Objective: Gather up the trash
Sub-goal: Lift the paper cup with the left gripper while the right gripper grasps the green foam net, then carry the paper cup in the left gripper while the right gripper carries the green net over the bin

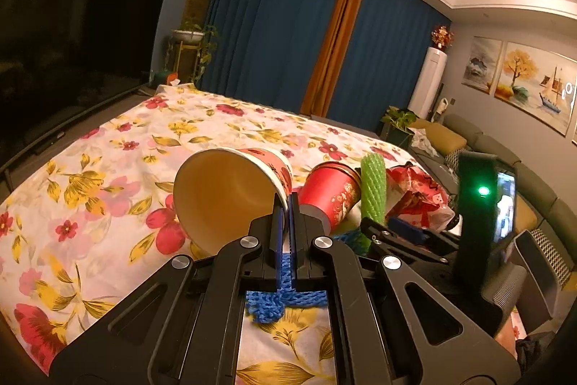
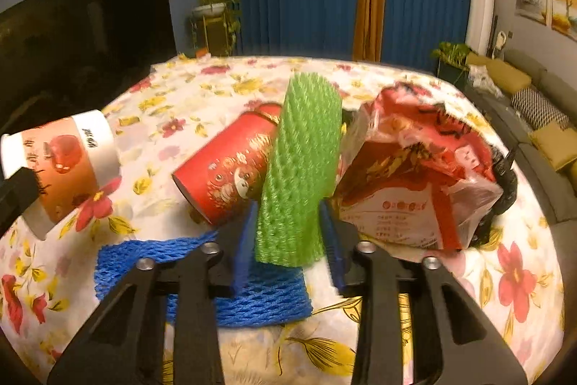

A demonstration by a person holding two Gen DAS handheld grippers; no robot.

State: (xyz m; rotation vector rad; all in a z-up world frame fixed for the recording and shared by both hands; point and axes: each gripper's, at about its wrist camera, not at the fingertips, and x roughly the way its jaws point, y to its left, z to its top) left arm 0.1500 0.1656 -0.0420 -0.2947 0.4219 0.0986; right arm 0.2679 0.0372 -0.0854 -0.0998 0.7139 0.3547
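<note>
With the left gripper (image 1: 287,204) pinching the paper cup's (image 1: 230,190) rim, the right gripper (image 2: 288,222) should squeeze the green foam net (image 2: 303,168) between its narrowed jaws gently, then lift it clear of the red cup (image 2: 223,168).

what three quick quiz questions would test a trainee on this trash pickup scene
1. True or false: the left gripper is pinching the rim of the paper cup.
2. What stands between the fingers of the right gripper?
A. red cup
B. green foam net sleeve
C. blue foam net sleeve
3. Fill in: the blue foam net sleeve lies flat on the ____ tablecloth.

Key
1. True: its jaws are shut on the cup's rim.
2. B: the green foam net sleeve; the red cup lies on its side behind it, beside the crumpled red plastic bag.
3. floral
</note>
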